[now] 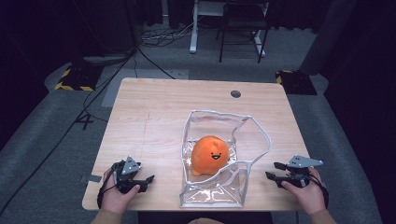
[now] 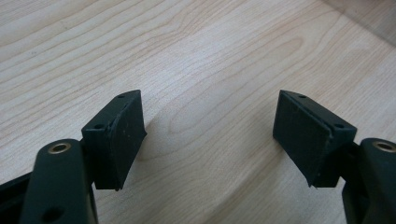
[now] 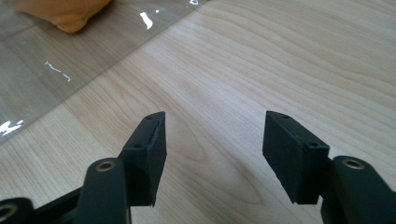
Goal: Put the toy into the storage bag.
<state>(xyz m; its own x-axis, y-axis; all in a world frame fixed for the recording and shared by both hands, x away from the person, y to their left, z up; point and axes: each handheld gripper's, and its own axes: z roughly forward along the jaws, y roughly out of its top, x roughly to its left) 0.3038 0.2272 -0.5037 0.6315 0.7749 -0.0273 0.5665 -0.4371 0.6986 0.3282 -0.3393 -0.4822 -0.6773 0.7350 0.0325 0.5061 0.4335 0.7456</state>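
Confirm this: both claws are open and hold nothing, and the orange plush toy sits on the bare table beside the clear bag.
Not quite. The orange plush toy sits inside the clear bag, not beside it on the bare table; the high view shows this. The rest holds: the left claw and right claw are open and hold nothing.

Bare table (image 1: 154, 121) left of bag (image 1: 219, 158)

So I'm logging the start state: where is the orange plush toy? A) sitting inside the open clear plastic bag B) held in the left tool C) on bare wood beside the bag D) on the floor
A: the orange plush toy sits within the walls of the open clear plastic bag, and both tools are open and empty.
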